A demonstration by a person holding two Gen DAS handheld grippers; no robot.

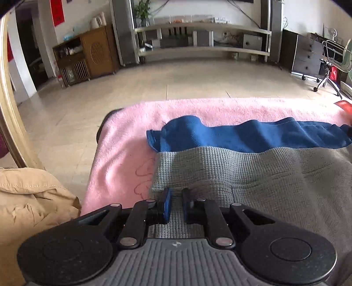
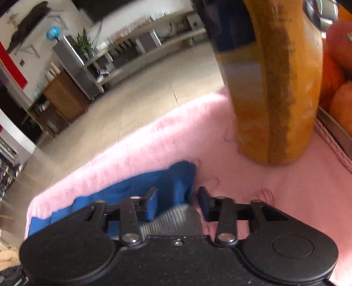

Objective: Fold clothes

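Your left tongs [image 1: 175,203] sat low over the near edge of the grey-and-blue waffle-knit garment [image 1: 253,176], jaws a narrow gap apart with grey fabric between them, though whether they pinched it could not be told. The garment lay on the pink fleece blanket [image 1: 132,136] covering the desk. Your right tongs [image 2: 179,202] stood wide apart over its blue end [image 2: 132,189], beside an orange bottle [image 2: 275,99].

Home living room. Far wall: long media shelf [image 1: 202,39] with electronics, potted plant [image 1: 143,11]; far left, wooden cabinet [image 1: 88,55]; tiled floor [image 1: 176,79]. Far right: wheeled office chair [image 1: 334,63].
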